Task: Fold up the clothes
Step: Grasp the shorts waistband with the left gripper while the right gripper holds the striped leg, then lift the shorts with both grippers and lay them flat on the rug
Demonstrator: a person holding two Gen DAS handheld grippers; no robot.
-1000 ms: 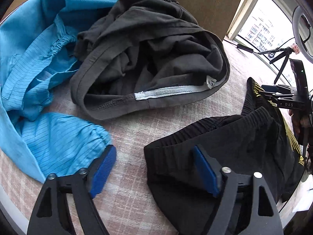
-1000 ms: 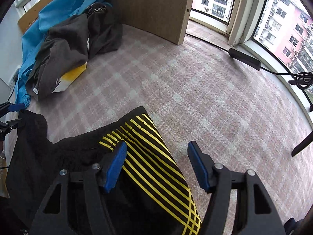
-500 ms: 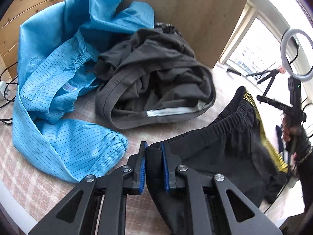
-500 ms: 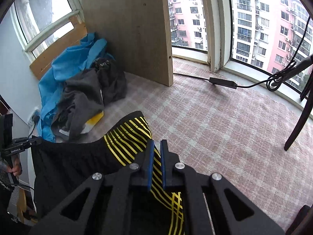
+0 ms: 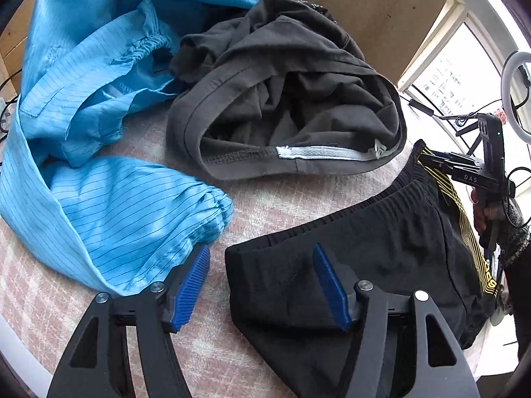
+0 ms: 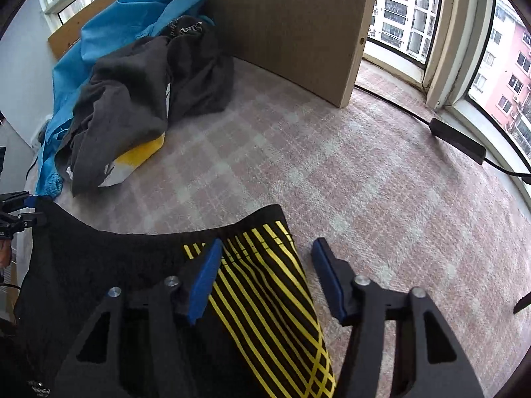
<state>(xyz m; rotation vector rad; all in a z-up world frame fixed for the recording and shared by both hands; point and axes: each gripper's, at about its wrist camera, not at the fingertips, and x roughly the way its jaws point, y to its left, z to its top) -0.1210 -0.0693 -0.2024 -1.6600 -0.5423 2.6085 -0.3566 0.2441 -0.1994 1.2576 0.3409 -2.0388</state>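
Left tongs [image 5: 262, 283] gape wide over the waistband corner of the black shorts [image 5: 381, 258], gripping nothing. Right tongs [image 6: 265, 277] spread wide too, straddling the yellow-striped side panel [image 6: 265, 285] at six o'clock. Shorts lie flat on the pink plaid desk [image 6: 332, 172]. Up at ten o'clock, a grey garment [image 5: 282, 99] sits crumpled against a blue striped garment [image 5: 109, 199].

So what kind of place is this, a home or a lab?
Most likely a flat high up in a residential block: curved bay windows look out on apartment towers, and a pink checked blanket holds loose clothes such as black shorts and a blue garment. A ring light suggests a filming set-up.
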